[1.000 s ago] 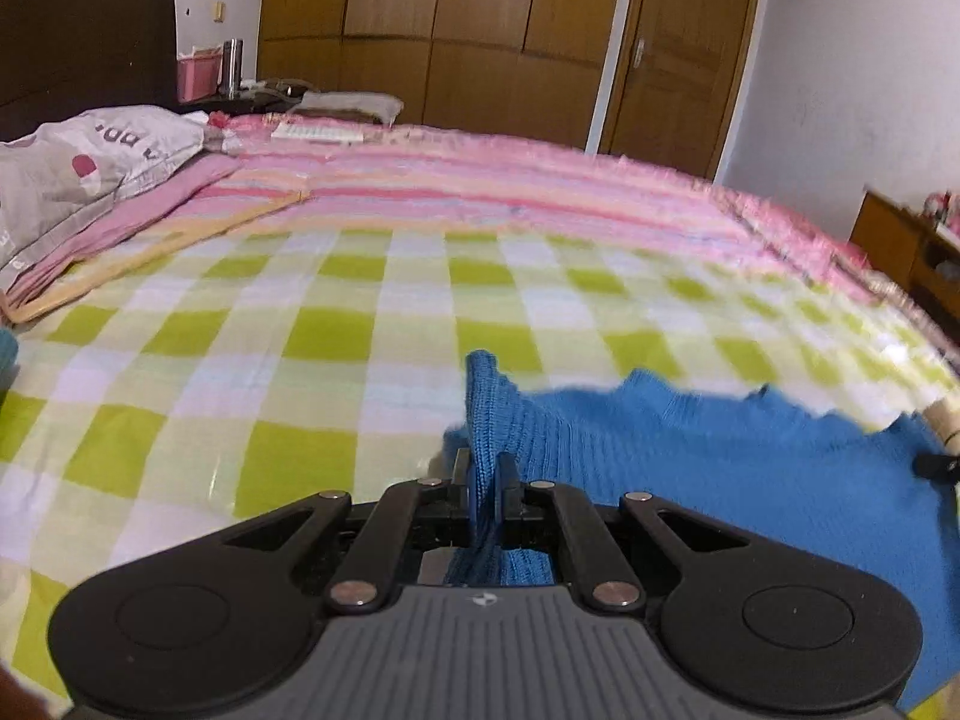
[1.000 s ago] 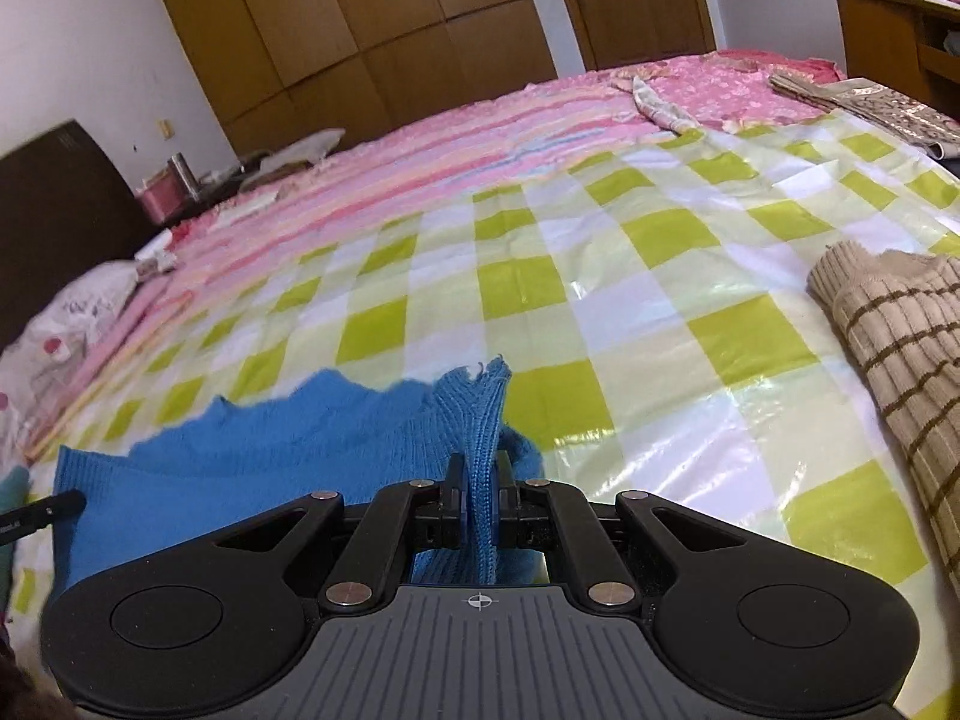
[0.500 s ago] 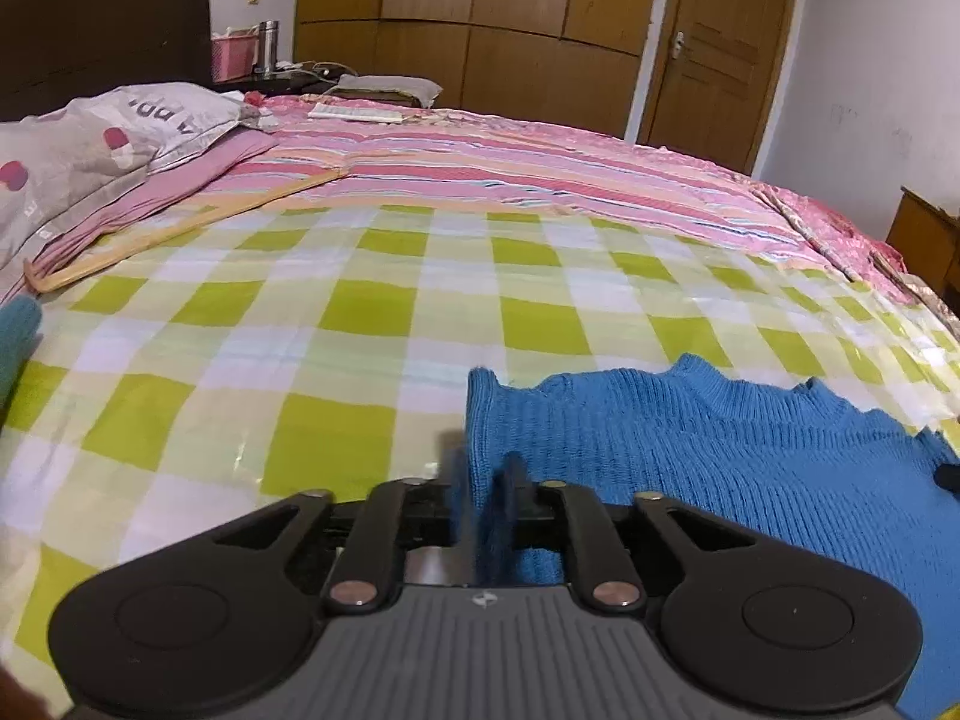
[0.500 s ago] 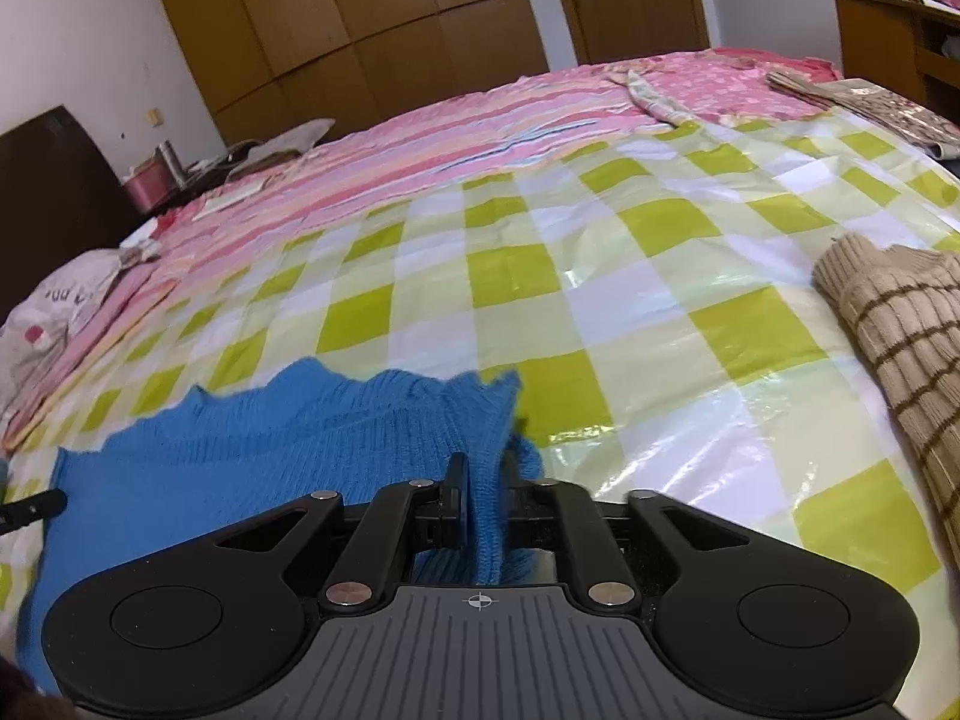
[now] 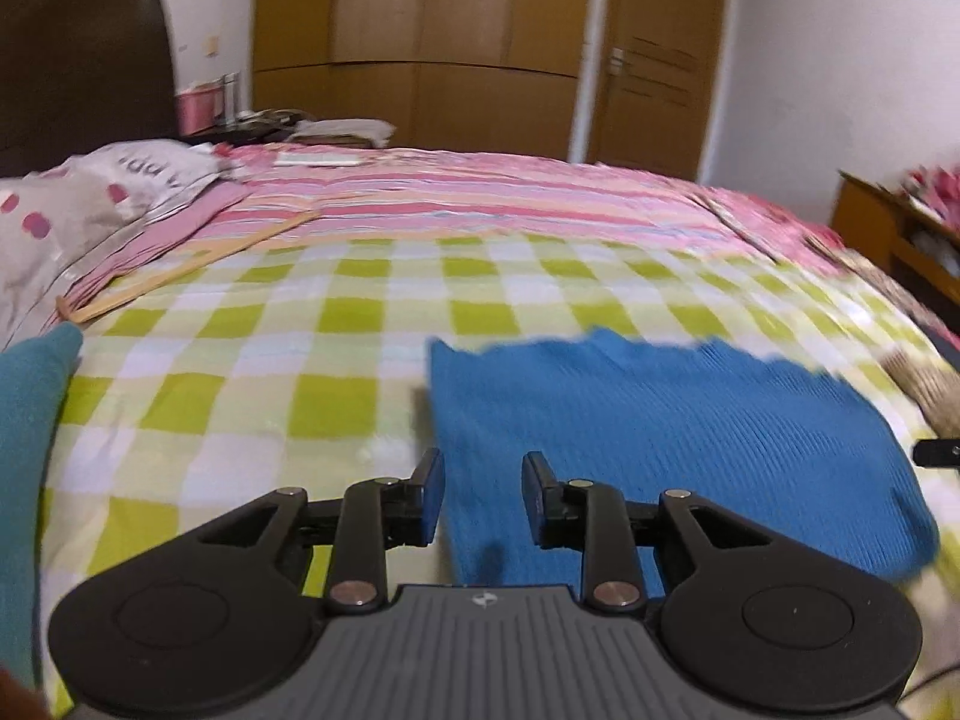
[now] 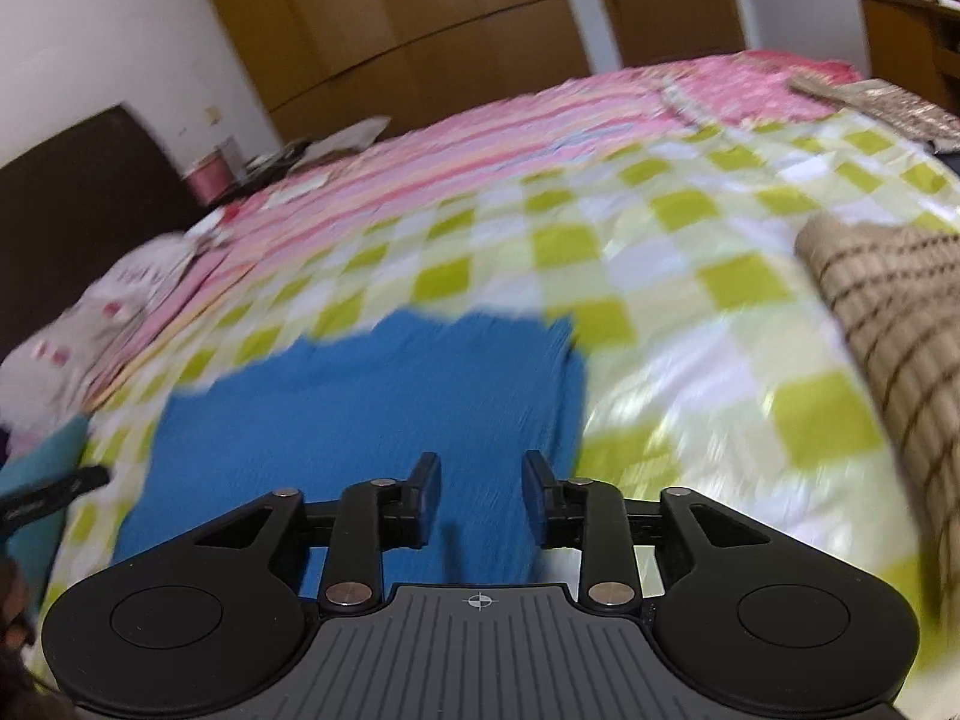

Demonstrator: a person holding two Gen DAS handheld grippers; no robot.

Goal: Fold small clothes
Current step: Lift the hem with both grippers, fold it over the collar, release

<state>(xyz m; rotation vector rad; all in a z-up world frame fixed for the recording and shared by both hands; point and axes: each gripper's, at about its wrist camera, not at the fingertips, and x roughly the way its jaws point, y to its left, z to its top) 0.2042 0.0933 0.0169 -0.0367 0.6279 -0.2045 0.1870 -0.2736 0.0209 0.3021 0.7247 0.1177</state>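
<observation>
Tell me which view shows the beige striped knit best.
The right wrist view: the beige striped knit fills the right edge, brown stripes legible despite blur, lying apart from the blue sweater. The left wrist view catches only a small blurred corner at its right edge.

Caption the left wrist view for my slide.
Left tongs opening above a flat blue sweater on a checked bedsheet.

blue sweater [image 5: 660,420] | green-white checked cover [image 5: 252,396] | beige striped knit [image 6: 888,324]
</observation>
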